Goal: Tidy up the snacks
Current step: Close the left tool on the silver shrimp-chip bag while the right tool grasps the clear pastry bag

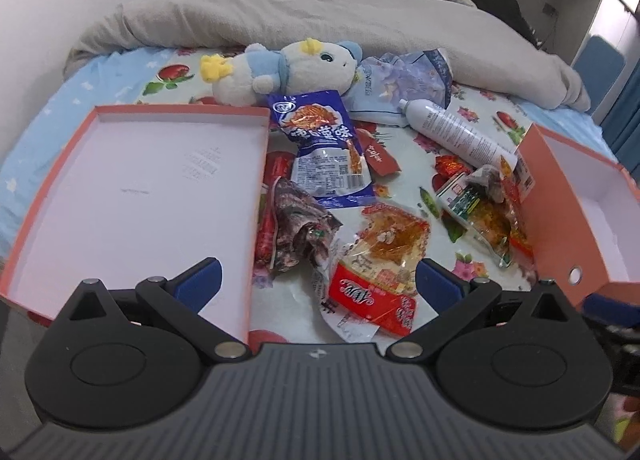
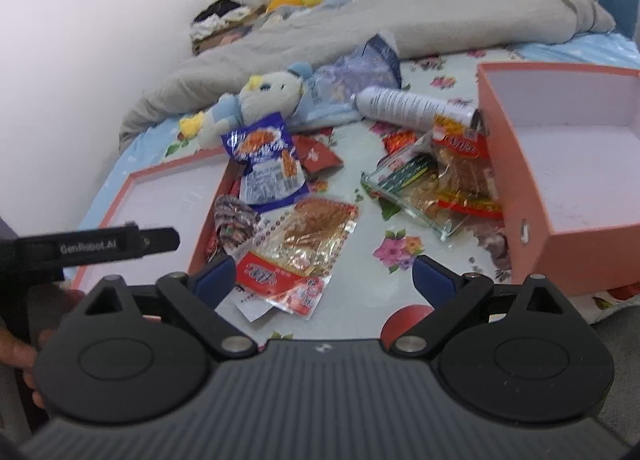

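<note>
Several snack packets lie on the flowered bed sheet between two orange boxes. A red and clear packet [image 1: 376, 264] [image 2: 296, 252] lies nearest both grippers. A blue packet [image 1: 324, 144] [image 2: 266, 160] and a dark crumpled wrapper [image 1: 298, 228] lie beside the shallow orange lid [image 1: 136, 188] [image 2: 168, 200]. A clear packet pile [image 1: 484, 212] [image 2: 440, 188] leans on the deeper orange box [image 1: 576, 220] [image 2: 560, 164]. My left gripper [image 1: 318, 280] is open and empty above the red packet. My right gripper [image 2: 324, 276] is open and empty over the same packet.
A plush toy [image 1: 288, 68] [image 2: 256, 100], a white tube [image 1: 456, 132] [image 2: 412, 106] and a pale blue bag [image 1: 404, 84] lie behind the snacks. A grey quilt [image 1: 320, 16] is heaped across the bed. The left gripper's body [image 2: 100, 246] shows at the right view's left edge.
</note>
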`<state>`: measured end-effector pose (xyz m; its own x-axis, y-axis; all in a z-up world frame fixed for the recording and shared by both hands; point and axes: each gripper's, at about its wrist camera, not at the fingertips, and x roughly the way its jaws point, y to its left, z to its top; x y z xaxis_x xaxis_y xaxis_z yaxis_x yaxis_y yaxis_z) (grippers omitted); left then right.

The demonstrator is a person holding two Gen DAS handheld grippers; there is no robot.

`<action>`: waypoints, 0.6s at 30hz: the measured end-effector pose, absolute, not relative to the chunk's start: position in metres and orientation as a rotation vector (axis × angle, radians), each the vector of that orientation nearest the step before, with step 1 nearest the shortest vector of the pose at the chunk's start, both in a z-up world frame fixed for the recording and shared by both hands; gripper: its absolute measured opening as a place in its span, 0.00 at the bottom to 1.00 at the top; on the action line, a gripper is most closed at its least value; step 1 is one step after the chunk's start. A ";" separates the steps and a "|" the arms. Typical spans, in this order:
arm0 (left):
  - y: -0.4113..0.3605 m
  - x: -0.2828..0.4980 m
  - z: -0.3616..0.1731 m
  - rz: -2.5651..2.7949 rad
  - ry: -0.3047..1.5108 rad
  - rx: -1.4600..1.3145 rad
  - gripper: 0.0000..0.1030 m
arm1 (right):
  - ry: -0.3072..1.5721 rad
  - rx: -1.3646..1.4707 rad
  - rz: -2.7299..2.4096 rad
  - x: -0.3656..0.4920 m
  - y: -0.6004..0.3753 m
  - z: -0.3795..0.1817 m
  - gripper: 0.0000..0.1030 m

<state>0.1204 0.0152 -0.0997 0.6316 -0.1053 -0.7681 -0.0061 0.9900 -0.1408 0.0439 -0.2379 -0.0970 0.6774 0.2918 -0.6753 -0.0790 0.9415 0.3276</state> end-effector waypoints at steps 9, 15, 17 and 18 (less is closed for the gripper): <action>0.040 0.165 -0.141 -0.091 0.925 -0.290 0.93 | 0.818 0.234 0.280 0.094 -0.216 -0.133 0.93; 0.045 0.206 -0.164 -0.123 0.979 -0.288 0.78 | 0.803 0.161 0.333 0.143 -0.204 -0.169 0.93; 0.042 0.218 -0.171 -0.139 1.009 -0.275 0.72 | 0.830 0.121 0.351 0.163 -0.198 -0.186 0.93; 0.042 0.223 -0.174 -0.148 1.021 -0.264 0.72 | 0.837 0.116 0.369 0.171 -0.197 -0.192 0.93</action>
<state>0.2229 0.0416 -0.1738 0.5166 -0.2443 -0.8206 -0.0006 0.9583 -0.2856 0.1709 -0.1968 -0.1918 0.6107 0.3640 -0.7032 -0.2737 0.9304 0.2438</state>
